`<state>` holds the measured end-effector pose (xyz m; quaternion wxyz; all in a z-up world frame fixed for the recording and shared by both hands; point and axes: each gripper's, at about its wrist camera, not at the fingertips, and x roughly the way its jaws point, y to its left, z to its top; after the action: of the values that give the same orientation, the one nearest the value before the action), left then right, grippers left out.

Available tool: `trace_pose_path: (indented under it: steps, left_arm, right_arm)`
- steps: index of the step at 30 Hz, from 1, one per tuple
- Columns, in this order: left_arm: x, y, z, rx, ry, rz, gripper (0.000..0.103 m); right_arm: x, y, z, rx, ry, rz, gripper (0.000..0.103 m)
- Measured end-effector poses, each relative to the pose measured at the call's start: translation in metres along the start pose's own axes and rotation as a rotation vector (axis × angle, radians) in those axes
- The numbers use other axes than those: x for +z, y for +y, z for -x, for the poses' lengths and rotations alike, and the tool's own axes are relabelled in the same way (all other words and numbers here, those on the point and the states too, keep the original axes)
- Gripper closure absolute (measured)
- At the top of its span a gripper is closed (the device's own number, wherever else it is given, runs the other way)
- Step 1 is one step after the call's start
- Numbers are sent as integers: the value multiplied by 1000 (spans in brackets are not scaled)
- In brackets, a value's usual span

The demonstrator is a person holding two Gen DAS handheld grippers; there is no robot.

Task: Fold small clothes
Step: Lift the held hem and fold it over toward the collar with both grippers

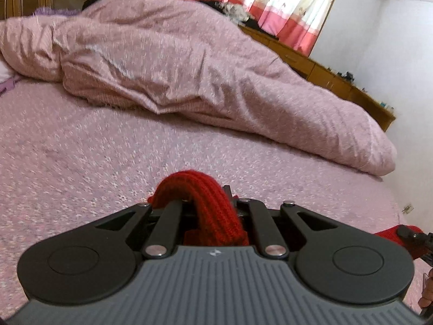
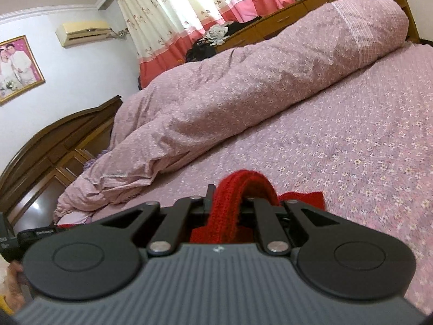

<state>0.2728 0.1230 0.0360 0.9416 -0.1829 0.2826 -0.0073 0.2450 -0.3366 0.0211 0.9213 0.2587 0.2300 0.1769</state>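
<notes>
Both of my tools are clamped tight: the left gripper (image 1: 201, 203) pinches a bunched fold of the red knitted garment (image 1: 205, 205) and the right gripper (image 2: 240, 203) pinches another fold of it, so the piece hangs between them just above the pink flowered bedspread (image 1: 81, 149), with one red corner (image 2: 305, 199) showing past my right jaws. Each grip is on thick, rounded knit that could slide out or stretch if I pull my hands apart unevenly, and a lopsided carry would lay the fold crooked or snag the heaped duvet (image 1: 167, 62) ahead. My two hands sit side by side, both tools tipped slightly downward toward the bed, the left a little more steeply.
</notes>
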Motion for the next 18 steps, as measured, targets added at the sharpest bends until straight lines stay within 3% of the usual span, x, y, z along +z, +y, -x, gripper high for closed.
trace_pose_path:
  steps: [5, 11, 15, 18]
  left_arm:
    - [-1, 4, -46, 56, 37, -18, 93]
    - [-16, 14, -88, 139, 92, -81, 93]
    - [-30, 22, -94, 155, 106, -131, 91]
    - [-31, 23, -87, 143, 111, -158, 91]
  right_arm:
    - [-3, -9, -35, -43, 23, 19, 93]
    - [-15, -37, -70, -102, 75, -52, 92]
    - [-30, -54, -81, -139, 117, -93, 91]
    - [-35, -57, -75, -121, 90, -121, 90]
